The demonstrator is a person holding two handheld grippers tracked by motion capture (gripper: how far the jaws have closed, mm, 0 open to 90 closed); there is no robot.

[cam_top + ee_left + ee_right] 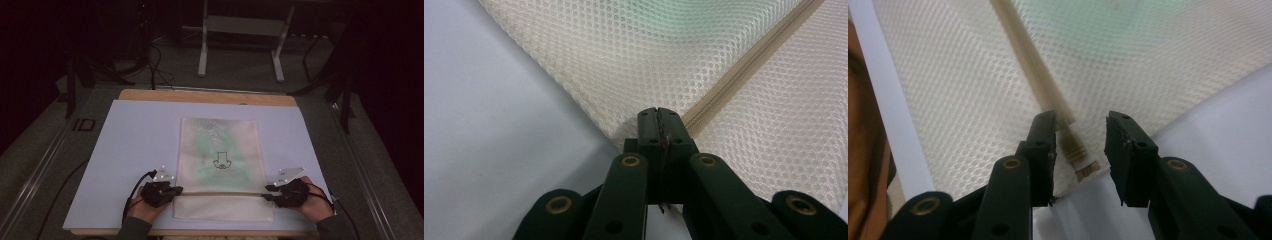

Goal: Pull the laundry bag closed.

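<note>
Right gripper view: right gripper (1080,150) half open astride zipper pull (1079,152); left gripper (659,127) clamps mesh bag (634,55) beside zipper; next, pinch the pull.

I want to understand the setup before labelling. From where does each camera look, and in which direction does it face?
High view: sits above the person's side, faces forward and down on the white board; shows both hands, the left gripper, the right gripper and the mesh bag.
Left gripper view: rides on that gripper, looks along its shut fingers at the bag's edge.
Right gripper view: rides on that gripper, looks along its open fingers at the zipper pull.
Both gripper views share the bag's zipper.
</note>
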